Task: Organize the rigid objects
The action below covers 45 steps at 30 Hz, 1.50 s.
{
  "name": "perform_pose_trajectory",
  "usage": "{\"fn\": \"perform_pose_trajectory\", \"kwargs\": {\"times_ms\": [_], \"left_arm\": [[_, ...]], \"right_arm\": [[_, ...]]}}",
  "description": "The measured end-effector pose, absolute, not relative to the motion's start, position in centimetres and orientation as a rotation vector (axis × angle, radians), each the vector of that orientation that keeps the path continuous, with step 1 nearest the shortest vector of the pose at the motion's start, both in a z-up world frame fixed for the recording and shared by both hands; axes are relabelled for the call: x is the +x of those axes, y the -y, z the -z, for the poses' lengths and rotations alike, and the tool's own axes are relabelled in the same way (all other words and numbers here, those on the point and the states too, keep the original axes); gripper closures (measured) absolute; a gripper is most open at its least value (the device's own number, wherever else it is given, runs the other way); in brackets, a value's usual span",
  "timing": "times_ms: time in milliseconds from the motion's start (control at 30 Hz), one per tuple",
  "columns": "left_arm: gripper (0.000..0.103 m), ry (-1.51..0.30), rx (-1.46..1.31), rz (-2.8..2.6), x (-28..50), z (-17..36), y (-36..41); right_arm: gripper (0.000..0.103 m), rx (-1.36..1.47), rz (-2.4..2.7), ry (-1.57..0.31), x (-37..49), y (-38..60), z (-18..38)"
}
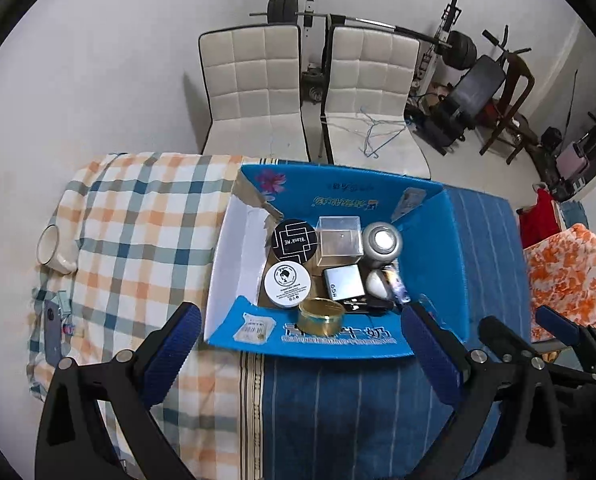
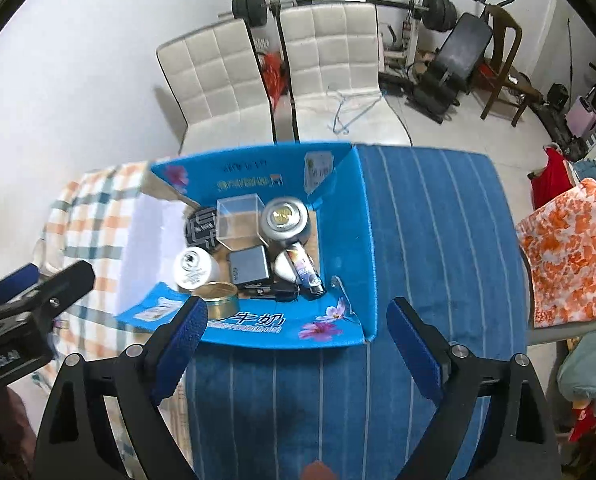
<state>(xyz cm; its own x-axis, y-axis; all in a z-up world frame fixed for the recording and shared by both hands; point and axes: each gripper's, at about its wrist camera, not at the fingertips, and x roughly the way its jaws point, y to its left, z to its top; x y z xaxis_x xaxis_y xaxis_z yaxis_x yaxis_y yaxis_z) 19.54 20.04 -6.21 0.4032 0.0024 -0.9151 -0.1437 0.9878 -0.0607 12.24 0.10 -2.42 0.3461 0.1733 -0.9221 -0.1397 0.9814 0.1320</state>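
Blue cardboard box point(image 1: 450, 248) sits open on a bench covered by a blue striped cloth point(image 1: 338, 408) and a checked cloth point(image 1: 138, 216). Inside it lie a black round tin point(image 1: 294, 243), a white round jar point(image 1: 287, 283), a clear plastic cube point(image 1: 339, 241), a silver can point(image 1: 382, 240), a grey charger point(image 1: 344, 282) and a gold tin point(image 1: 322, 315). A white mug point(image 1: 54, 249) lies on the checked cloth, well apart from the box. The left hand-held gripper point(image 1: 298, 360) and the right hand-held gripper point(image 2: 298, 340) hover just before the box, both spread wide and empty.
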Motion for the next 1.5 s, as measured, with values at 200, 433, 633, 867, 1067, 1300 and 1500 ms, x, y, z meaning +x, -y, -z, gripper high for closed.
{"fn": "perform_pose_trajectory", "kwargs": {"times_ms": [200, 433, 633, 867, 1067, 1300, 1500], "left_arm": [[0.0, -1.119, -0.146, -0.082, 17.2, 3.0, -19.2], [0.0, -1.062, -0.118, -0.111, 15.3, 0.0, -19.1], [0.0, -1.053, -0.104, -0.129, 14.0, -0.8, -19.3], [0.0, -1.075, -0.114, -0.14, 12.9, -0.4, -19.8], [0.0, -1.076, -0.12, -0.142, 12.4, -0.3, -19.9], [0.0, -1.068, -0.108, -0.153, 12.2, -0.5, -20.2], [0.0, -1.059, -0.086, -0.157, 11.9, -0.8, -19.7]], "right_arm": [[0.007, 0.052, -0.207, -1.127, 9.3, 1.5, -3.7], [0.007, 0.024, -0.206, -1.083, 6.6, 2.4, -8.1], [0.007, 0.017, -0.201, -1.102, 5.2, 3.0, -8.4], [0.007, 0.014, -0.178, -1.101, 4.3, 3.7, -8.3], [0.007, -0.005, -0.179, -1.07, 3.8, 3.6, -9.2], [0.007, -0.026, -0.183, -1.043, 3.5, 3.2, -10.1], [0.007, -0.056, -0.17, -1.004, 3.2, 2.9, -10.9]]}}
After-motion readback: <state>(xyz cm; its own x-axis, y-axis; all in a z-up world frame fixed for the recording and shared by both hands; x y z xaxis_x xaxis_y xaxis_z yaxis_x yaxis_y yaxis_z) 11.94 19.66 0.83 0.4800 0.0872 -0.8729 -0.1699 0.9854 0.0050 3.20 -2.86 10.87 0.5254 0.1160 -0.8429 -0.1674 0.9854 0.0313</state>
